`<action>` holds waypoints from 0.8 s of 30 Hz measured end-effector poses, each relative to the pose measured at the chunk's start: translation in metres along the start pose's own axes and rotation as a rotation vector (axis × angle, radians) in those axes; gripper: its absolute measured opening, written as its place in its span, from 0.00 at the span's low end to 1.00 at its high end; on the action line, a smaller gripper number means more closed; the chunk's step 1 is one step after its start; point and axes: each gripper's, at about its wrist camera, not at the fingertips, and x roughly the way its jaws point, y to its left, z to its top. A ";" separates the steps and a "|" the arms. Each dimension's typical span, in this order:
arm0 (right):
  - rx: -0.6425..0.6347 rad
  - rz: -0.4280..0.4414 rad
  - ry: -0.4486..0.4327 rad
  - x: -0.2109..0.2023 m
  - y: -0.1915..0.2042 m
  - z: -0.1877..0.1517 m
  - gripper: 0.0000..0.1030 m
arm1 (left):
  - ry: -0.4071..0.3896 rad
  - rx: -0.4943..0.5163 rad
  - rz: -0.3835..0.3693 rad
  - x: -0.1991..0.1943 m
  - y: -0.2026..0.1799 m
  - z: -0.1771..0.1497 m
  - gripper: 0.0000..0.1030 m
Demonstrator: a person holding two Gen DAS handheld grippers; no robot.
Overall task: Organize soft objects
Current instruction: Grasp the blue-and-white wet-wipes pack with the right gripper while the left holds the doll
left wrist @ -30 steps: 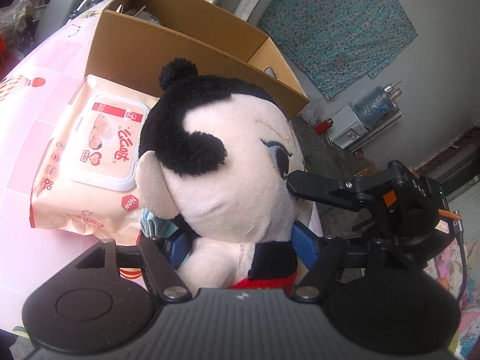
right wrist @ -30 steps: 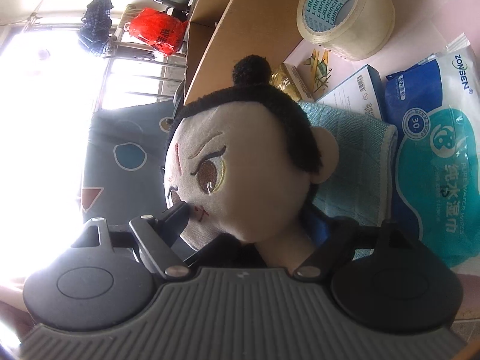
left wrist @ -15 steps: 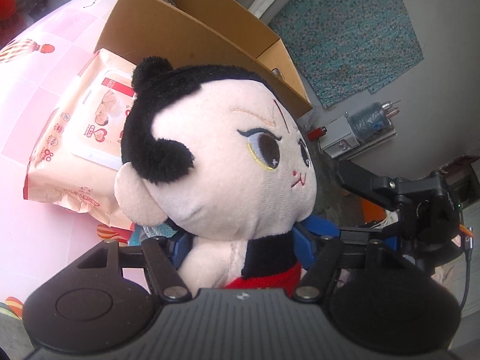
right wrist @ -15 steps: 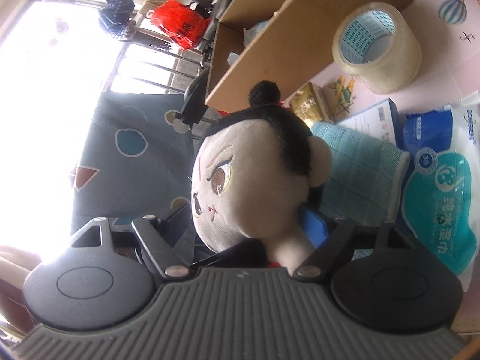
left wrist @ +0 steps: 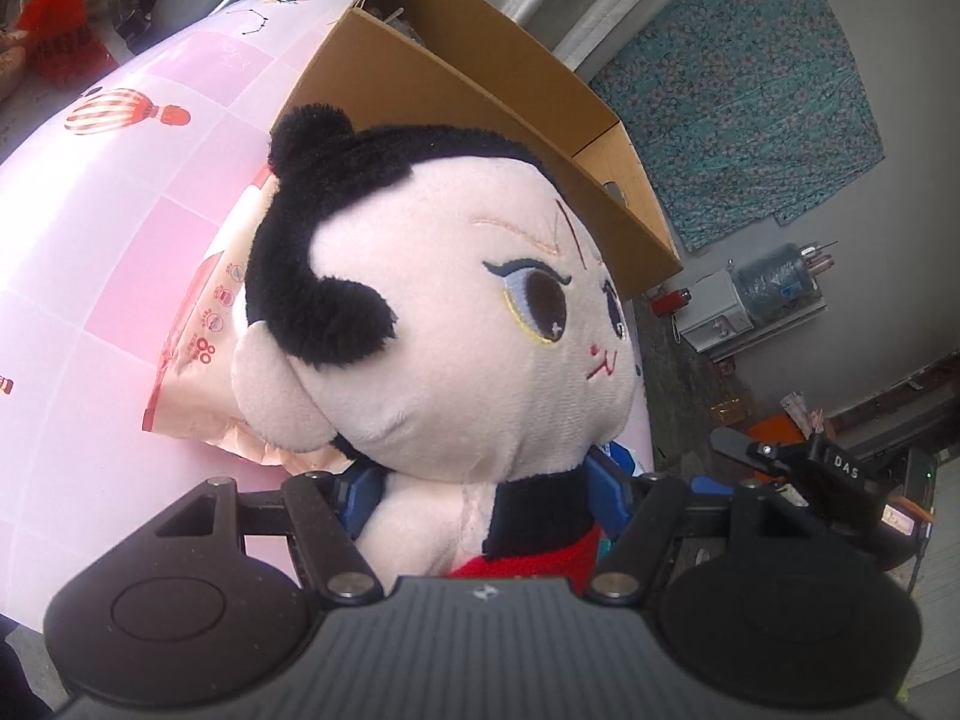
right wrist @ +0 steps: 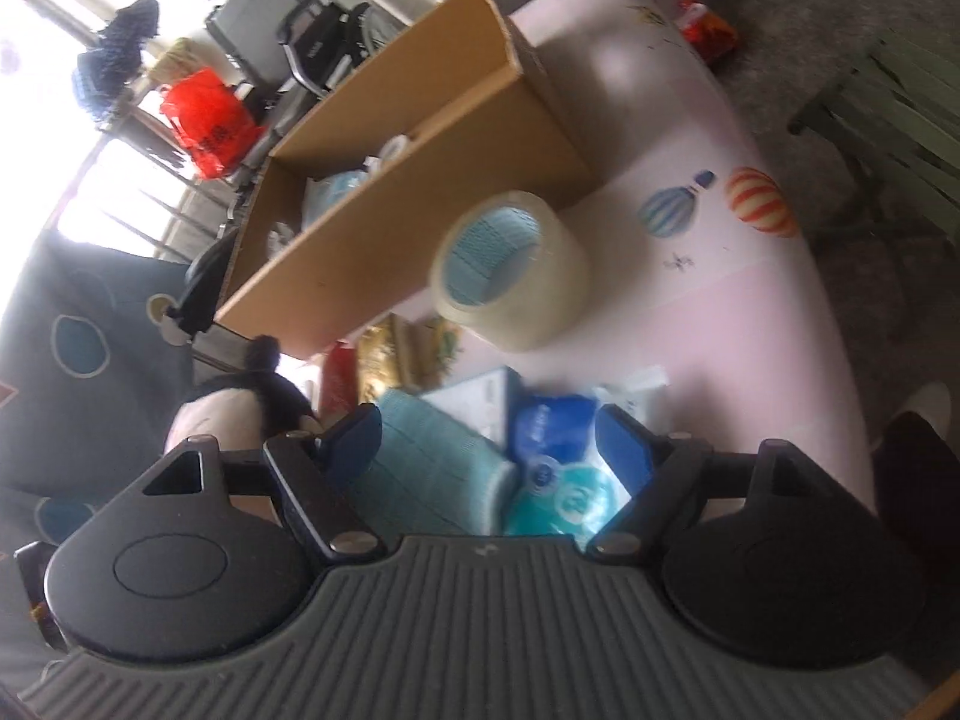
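A plush doll (left wrist: 444, 312) with black hair, pale face and red-and-black clothes fills the left wrist view. My left gripper (left wrist: 486, 492) is shut on the doll's neck and body, holding it above the pink table. My right gripper (right wrist: 492, 438) is open and empty; the doll's head (right wrist: 240, 402) shows just beyond its left finger. The right gripper also appears at the right of the left wrist view (left wrist: 810, 468). A folded teal cloth (right wrist: 432, 456) and blue wet-wipe packs (right wrist: 558, 468) lie under the right gripper.
An open cardboard box (right wrist: 384, 192) holding several items stands on the pink table (right wrist: 750, 312); it also shows behind the doll (left wrist: 480, 90). A roll of clear tape (right wrist: 510, 270) sits beside it. A pink wipes pack (left wrist: 204, 360) lies behind the doll.
My right gripper has let go of the doll, opened and pulled back to the right. The left gripper still holds the doll, which has turned its face more toward view.
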 end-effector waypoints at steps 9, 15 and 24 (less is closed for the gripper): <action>0.054 -0.141 0.123 0.052 -0.040 -0.044 0.58 | 0.045 0.098 0.075 0.012 -0.013 -0.005 0.67; -0.019 -0.112 0.147 0.065 -0.022 -0.044 0.61 | 0.048 0.102 0.090 0.017 -0.019 -0.001 0.67; -0.150 -0.169 0.091 0.075 0.005 -0.052 0.71 | 0.043 0.105 0.094 0.018 -0.020 -0.003 0.68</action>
